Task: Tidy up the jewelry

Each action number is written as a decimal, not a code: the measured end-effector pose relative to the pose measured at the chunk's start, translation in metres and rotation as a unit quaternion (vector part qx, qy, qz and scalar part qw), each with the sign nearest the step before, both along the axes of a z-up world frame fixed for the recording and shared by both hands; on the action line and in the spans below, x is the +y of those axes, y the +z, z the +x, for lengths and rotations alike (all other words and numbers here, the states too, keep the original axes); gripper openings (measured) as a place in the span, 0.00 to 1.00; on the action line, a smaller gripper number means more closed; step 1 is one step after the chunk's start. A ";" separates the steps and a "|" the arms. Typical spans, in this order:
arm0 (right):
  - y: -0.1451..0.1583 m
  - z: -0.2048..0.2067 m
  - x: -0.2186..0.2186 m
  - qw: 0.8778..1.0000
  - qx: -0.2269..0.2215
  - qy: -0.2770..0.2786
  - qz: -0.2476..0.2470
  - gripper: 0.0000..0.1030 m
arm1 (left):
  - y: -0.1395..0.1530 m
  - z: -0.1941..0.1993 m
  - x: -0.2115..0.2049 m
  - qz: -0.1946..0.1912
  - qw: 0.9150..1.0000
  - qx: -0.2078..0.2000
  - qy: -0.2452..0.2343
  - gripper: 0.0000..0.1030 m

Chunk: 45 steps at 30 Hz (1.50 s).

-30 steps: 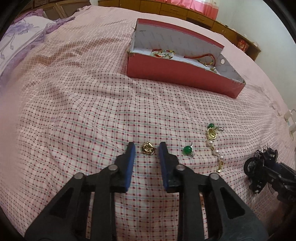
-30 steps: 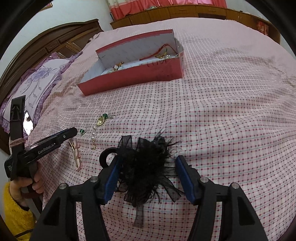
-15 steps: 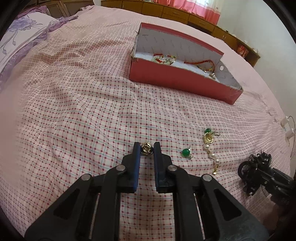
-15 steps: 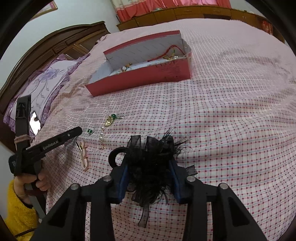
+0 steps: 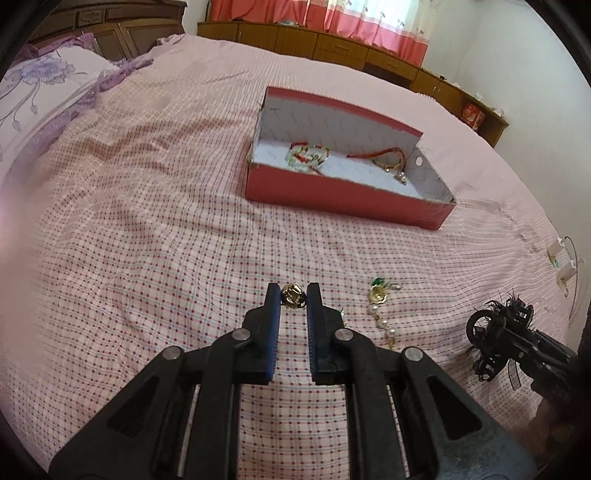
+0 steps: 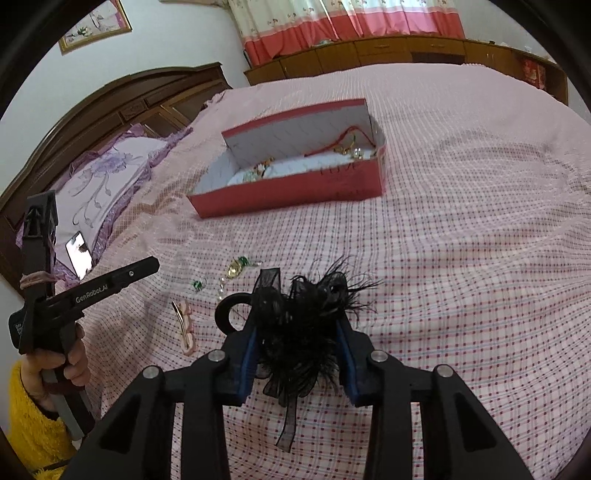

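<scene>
A home bedroom: a bed (image 5: 147, 221) under a pink checked spread, a floral pillow (image 6: 107, 173) against a carved wooden headboard (image 6: 110, 103), low wooden cabinets (image 5: 332, 48) beneath red-trimmed curtains (image 6: 332, 22).

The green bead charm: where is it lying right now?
In the right wrist view the green bead charm lies on the checked bedspread, left of centre, between the pink hair clip and the gold-and-pearl piece.

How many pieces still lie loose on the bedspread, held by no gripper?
3: a green bead charm, a pearl-and-gold pendant beside it, and a pink hair clip nearer the camera. Others may be hidden.
</scene>
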State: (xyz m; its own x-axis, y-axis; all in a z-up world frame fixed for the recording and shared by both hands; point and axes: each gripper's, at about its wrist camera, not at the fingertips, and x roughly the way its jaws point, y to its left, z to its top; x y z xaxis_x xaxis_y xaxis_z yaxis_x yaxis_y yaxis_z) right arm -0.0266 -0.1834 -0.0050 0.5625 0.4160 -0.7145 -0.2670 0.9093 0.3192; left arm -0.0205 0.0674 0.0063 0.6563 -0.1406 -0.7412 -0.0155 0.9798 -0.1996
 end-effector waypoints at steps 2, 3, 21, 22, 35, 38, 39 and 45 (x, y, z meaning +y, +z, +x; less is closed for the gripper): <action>0.004 -0.001 -0.002 1.000 -0.006 -0.001 0.003 0.38 | 0.006 -0.002 -0.001 0.000 1.000 -0.006 -0.001 0.05; 0.006 -0.002 -0.003 1.000 -0.008 -0.002 0.004 0.38 | 0.008 -0.003 -0.002 0.001 1.000 -0.010 -0.001 0.05; 0.058 0.013 -0.012 0.996 -0.080 -0.019 0.025 0.38 | 0.060 0.010 -0.018 0.026 0.997 -0.071 -0.008 0.05; 0.061 0.016 -0.011 0.996 -0.083 -0.018 0.024 0.38 | 0.063 0.012 -0.018 0.027 0.997 -0.075 -0.009 0.05; 0.086 0.053 -0.006 0.993 -0.116 -0.016 0.010 0.38 | 0.087 0.049 -0.024 0.029 0.993 -0.114 -0.013 0.05; 0.089 0.066 -0.005 0.993 -0.120 -0.019 0.008 0.38 | 0.088 0.058 -0.023 0.033 0.992 -0.120 -0.011 0.05; 0.090 0.070 -0.005 0.993 -0.120 -0.019 0.008 0.38 | 0.088 0.062 -0.022 0.035 0.992 -0.122 -0.009 0.05; 0.090 0.097 -0.001 0.992 -0.121 -0.027 0.011 0.38 | 0.084 0.084 -0.017 0.031 0.992 -0.124 -0.003 0.05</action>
State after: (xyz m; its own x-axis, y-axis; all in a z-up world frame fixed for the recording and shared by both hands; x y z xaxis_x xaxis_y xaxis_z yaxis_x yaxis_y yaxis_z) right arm 0.0705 -0.1845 0.0852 0.7388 0.3950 -0.5460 -0.2896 0.9177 0.2720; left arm 0.0635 0.0502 0.0907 0.8186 -0.1036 -0.5650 0.0315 0.9902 -0.1360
